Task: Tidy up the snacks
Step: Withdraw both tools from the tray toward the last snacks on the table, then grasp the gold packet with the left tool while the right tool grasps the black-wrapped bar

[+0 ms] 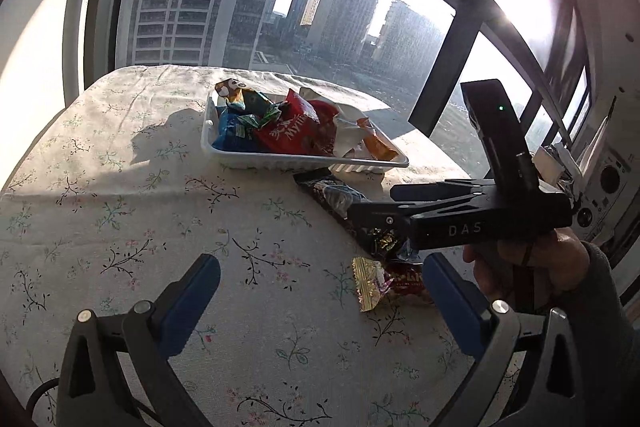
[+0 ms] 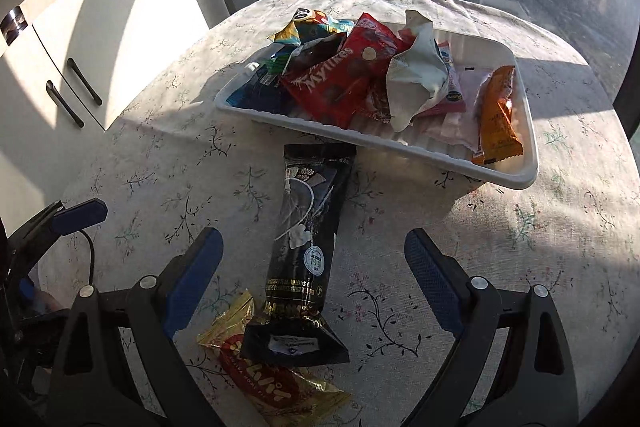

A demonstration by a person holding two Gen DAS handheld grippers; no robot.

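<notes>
A white tray (image 2: 524, 131) on the floral tablecloth holds several snack packs: a red Mylikes bag (image 2: 340, 75), an orange bar (image 2: 496, 115), a white crumpled wrapper (image 2: 416, 79). It also shows in the left wrist view (image 1: 248, 161). In front of it lie a long black packet (image 2: 308, 227) and a gold-and-red candy pack (image 2: 264, 375). My right gripper (image 2: 314, 267) is open, jaws on either side of the black packet, above it. My left gripper (image 1: 320, 299) is open and empty, with the gold-and-red pack (image 1: 384, 281) by its right finger. The right gripper body (image 1: 460, 215) hangs over the black packet (image 1: 332, 193).
The round table (image 1: 120, 187) stands against a large window with tower blocks outside. White cabinets (image 2: 68, 67) stand to the left. The left gripper's finger (image 2: 80, 215) shows at the left edge of the right wrist view.
</notes>
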